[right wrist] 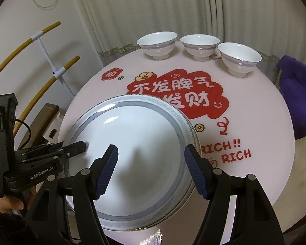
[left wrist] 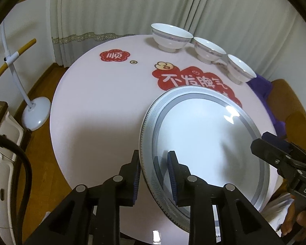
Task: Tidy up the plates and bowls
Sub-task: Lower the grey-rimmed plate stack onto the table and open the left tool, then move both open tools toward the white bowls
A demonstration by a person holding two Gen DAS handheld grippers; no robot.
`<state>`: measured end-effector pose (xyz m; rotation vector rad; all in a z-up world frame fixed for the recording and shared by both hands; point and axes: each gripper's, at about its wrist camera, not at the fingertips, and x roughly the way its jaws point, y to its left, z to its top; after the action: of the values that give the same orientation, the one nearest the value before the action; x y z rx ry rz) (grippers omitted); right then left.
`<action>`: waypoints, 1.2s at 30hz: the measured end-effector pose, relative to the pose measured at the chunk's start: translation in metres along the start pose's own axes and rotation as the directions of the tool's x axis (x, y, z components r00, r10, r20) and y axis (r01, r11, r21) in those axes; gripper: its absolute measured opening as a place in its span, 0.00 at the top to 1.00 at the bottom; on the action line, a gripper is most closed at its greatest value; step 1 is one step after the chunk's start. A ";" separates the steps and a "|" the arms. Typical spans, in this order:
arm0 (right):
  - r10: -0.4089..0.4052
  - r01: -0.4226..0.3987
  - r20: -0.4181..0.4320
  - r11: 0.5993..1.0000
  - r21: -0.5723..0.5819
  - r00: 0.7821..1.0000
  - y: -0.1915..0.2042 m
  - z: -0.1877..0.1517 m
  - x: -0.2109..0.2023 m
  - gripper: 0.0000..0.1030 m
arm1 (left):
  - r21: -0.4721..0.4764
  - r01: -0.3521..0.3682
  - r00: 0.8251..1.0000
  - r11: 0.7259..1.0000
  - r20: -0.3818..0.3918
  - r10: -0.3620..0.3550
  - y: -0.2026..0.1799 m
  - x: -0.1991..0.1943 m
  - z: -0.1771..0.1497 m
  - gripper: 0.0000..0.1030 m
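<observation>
A large white plate (left wrist: 204, 143) with a grey patterned rim lay on the near part of the round pink surface (left wrist: 95, 102), partly covering a red printed decal (right wrist: 173, 94). The left gripper (left wrist: 154, 170) straddled the plate's left rim, one blue-padded finger outside the edge and the other over the plate's inner band. The pads appeared to stand slightly off the rim rather than pressing it, though the angle made contact hard to judge. The right gripper (right wrist: 151, 167) hovered over the plate's near half with its fingers spread wide apart and nothing between them, one finger above the plate's centre and the other near its right rim.

Three white footed bowls with a grey band stood upright in a row along the far edge of the surface: a left bowl (right wrist: 157, 43), a middle bowl (right wrist: 200, 46) and a right bowl (right wrist: 239, 60), close together but apart. Pale pleated curtains (right wrist: 153, 6) hung behind. A white floor stand (left wrist: 33, 114) stood to the left on the wooden floor.
</observation>
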<state>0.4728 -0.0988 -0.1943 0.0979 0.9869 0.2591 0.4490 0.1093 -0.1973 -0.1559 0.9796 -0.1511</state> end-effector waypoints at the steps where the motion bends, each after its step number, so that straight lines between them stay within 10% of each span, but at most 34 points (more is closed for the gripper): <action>1: -0.002 0.002 -0.002 1.000 0.000 1.000 0.000 0.000 0.001 0.33 | 0.005 -0.007 1.000 1.000 0.001 0.007 -0.002 0.000 0.000 0.78; 17: -0.008 0.008 -0.011 1.000 0.007 1.000 -0.003 -0.002 0.004 0.33 | -0.002 -0.023 1.000 1.000 -0.013 0.023 -0.005 0.001 0.004 0.77; 24: -0.007 0.007 -0.010 1.000 0.010 1.000 -0.005 -0.003 0.005 0.33 | -0.007 -0.020 1.000 1.000 0.010 0.020 -0.005 -0.008 0.006 0.51; 36: -0.001 0.000 0.017 1.000 0.019 1.000 -0.009 0.005 -0.011 0.33 | 0.005 -0.070 0.994 0.998 0.080 0.069 -0.023 -0.045 0.014 0.37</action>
<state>0.4729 -0.1105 -0.1844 0.1167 0.9723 0.2481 0.4345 0.0965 -0.1488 -0.1196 0.9037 -0.0844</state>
